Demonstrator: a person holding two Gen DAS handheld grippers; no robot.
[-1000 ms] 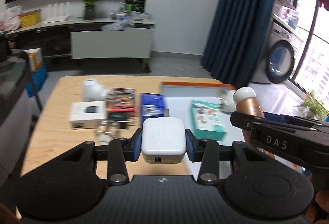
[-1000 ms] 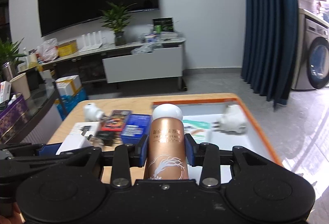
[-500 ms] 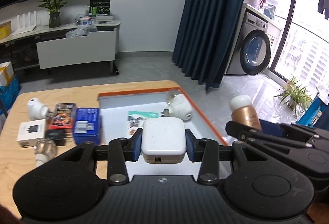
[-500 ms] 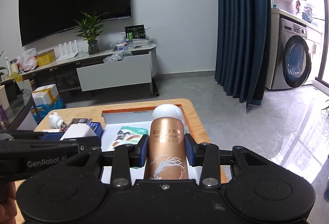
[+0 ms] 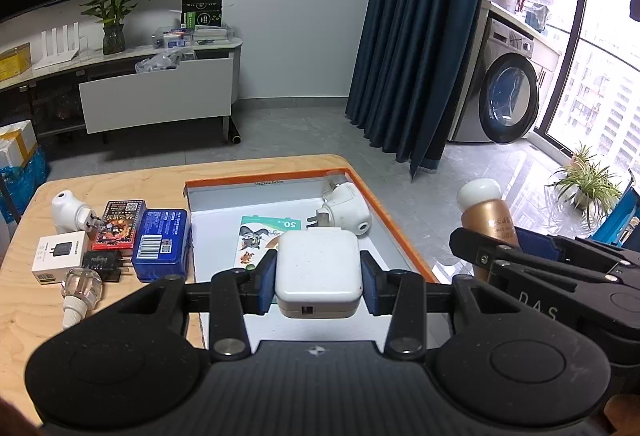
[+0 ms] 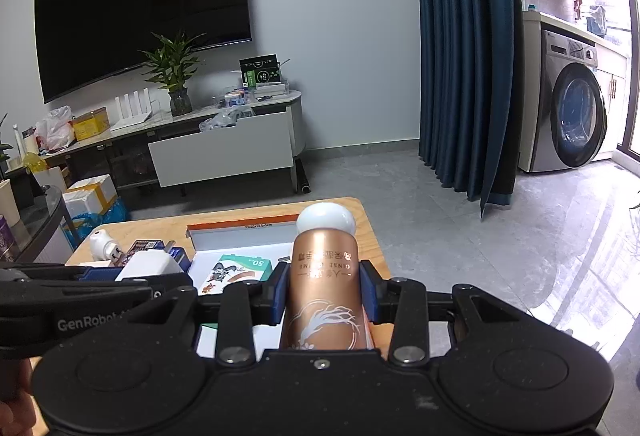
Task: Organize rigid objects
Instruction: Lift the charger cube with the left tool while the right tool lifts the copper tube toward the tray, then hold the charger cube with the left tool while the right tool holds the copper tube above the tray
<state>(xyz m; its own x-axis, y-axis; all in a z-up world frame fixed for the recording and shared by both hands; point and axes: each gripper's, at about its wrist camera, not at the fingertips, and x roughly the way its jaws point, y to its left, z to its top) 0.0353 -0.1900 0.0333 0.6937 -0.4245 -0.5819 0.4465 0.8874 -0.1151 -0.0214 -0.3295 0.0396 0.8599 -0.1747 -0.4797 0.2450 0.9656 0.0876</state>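
White square plastic charger point(image 5: 318, 274), clamped in the left tool point(image 5: 318, 282), hangs above the orange-rimmed tray point(image 5: 394, 224); right tool point(image 6: 323, 296) grips the copper bottle point(image 6: 322, 292) beside the tray.

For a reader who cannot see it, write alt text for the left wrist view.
The left gripper clamps a white charger block above an orange-rimmed tray that holds a cartoon card pack and a white plug-in device. Boxes lie on the wooden table to its left.

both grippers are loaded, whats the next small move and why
Probably lower the left gripper and release the white power adapter into the orange-rimmed tray. Its jaws hold the adapter above bare tray floor, near the cartoon box and white plug.
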